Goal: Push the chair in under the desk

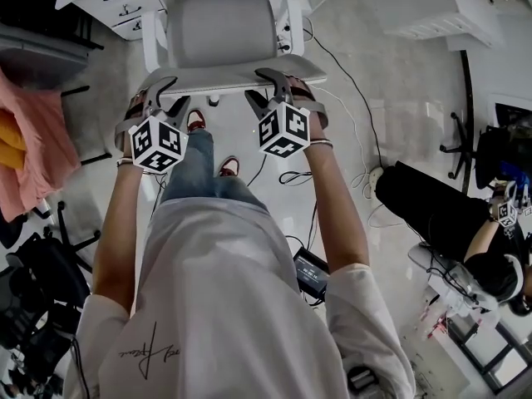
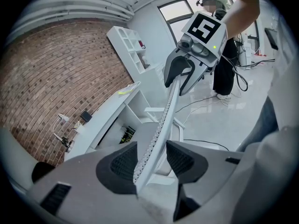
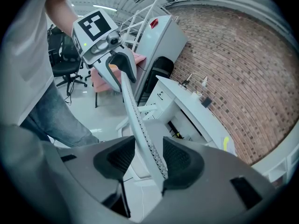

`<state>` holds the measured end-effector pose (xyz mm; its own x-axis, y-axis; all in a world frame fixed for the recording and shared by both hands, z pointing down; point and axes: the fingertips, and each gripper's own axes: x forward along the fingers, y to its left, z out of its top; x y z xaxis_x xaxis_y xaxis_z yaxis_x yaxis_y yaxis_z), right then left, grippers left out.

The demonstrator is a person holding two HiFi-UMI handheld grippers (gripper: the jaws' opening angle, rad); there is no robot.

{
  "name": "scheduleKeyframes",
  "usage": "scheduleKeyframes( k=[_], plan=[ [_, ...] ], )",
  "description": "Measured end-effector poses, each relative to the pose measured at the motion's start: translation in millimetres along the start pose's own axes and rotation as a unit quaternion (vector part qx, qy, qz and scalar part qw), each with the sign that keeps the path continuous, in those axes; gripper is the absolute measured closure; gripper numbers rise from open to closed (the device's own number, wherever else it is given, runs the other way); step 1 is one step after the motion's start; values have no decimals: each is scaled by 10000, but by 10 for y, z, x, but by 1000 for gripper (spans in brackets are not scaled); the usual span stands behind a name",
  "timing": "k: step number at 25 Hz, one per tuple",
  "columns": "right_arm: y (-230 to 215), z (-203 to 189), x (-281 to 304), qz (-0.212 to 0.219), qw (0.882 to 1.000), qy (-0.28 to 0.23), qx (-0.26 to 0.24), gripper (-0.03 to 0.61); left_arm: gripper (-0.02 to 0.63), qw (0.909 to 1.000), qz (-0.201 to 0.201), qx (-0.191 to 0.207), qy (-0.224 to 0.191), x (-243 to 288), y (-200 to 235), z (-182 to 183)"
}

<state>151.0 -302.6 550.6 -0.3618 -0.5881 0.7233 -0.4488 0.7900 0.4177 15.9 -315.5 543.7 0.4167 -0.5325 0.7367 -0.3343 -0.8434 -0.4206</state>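
Observation:
A white office chair (image 1: 220,32) faces the white desk (image 2: 105,118), seen from above in the head view, with its backrest top edge (image 1: 233,76) nearest me. My left gripper (image 1: 162,91) grips the left part of that edge, the thin rim (image 2: 161,129) pinched between its pads. My right gripper (image 1: 274,86) grips the right part in the same way, with the rim (image 3: 140,125) running between its pads. Each gripper view shows the other gripper further along the edge: the right gripper (image 2: 180,76) and the left gripper (image 3: 120,71). The desk (image 3: 196,106) stands against a brick wall.
A white drawer unit (image 1: 120,2) stands at the desk's left. Cables (image 1: 349,123) and a black box (image 1: 312,273) lie on the floor to my right. Another person (image 1: 465,223) sits at the right. A pink cloth (image 1: 33,148) and a black chair (image 1: 41,281) are at the left.

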Motion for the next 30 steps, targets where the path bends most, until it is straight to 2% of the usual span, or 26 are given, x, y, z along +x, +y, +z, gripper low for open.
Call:
scheduleKeyframes(
  k=[4, 11, 17, 23, 27, 30],
  plan=[
    [18, 6, 4, -86, 10000, -29, -18, 371, 422, 10000, 10, -21, -46, -13, -11, -7],
    [35, -9, -33, -230, 9997, 21, 56, 368, 411, 9988, 228, -372, -242, -51, -35, 11],
    [54, 40, -59, -360, 9983, -35, 468, 368, 411, 9977, 159, -617, -249, -112, -22, 17],
    [33, 120, -181, -457, 9941, -240, 953, 368, 414, 9937, 290, -951, -511, -280, -6, 103],
    [38, 206, -316, -480, 9895, -483, 1272, 403, 422, 9908, 331, -1130, -667, -401, -33, 200],
    [106, 214, -376, -487, 9892, -509, 1285, 446, 445, 9916, 410, -1053, -637, -469, -100, 237]
  ],
)
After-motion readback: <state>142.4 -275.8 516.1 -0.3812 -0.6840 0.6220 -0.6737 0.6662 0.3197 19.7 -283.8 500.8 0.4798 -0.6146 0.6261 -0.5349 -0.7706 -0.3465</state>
